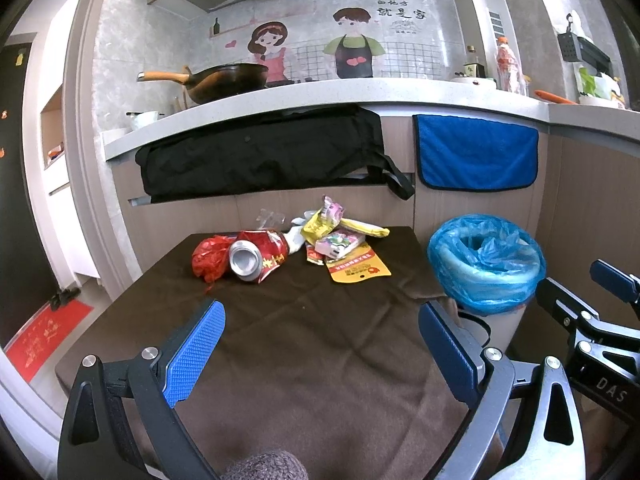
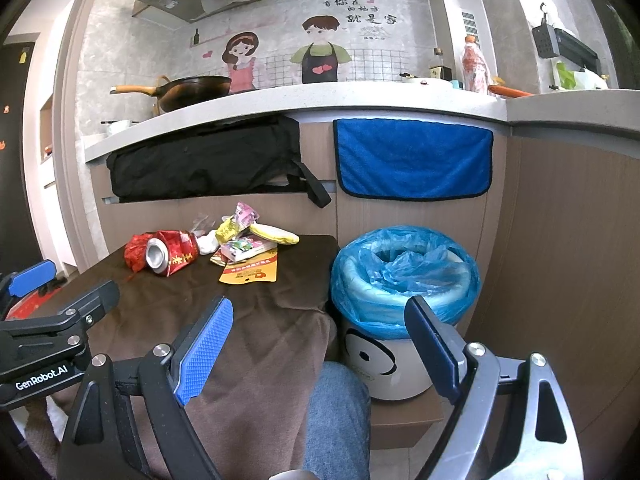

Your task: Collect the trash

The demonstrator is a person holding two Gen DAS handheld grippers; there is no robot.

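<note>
A pile of trash lies at the far side of a brown-clothed table (image 1: 320,340): a crushed red can (image 1: 256,258), a red crumpled wrapper (image 1: 210,258), yellow snack wrappers (image 1: 344,226), a small colourful box (image 1: 340,244) and an orange-yellow card (image 1: 358,266). To the right stands a white bin lined with a blue bag (image 1: 486,264) (image 2: 404,276). My left gripper (image 1: 320,344) hovers open over the near cloth, well short of the pile. My right gripper (image 2: 320,344) is open too, above the table's right edge beside the bin. The can (image 2: 170,256) shows from this side as well.
Behind the table is a kitchen counter (image 1: 320,92) with a wok (image 1: 224,80), bottles and a black bag (image 1: 260,152) and blue towel (image 1: 476,152) hanging from its edge. A person's jeans-clad leg (image 2: 336,412) shows below the table's edge. A red mat (image 1: 44,336) lies on the floor at left.
</note>
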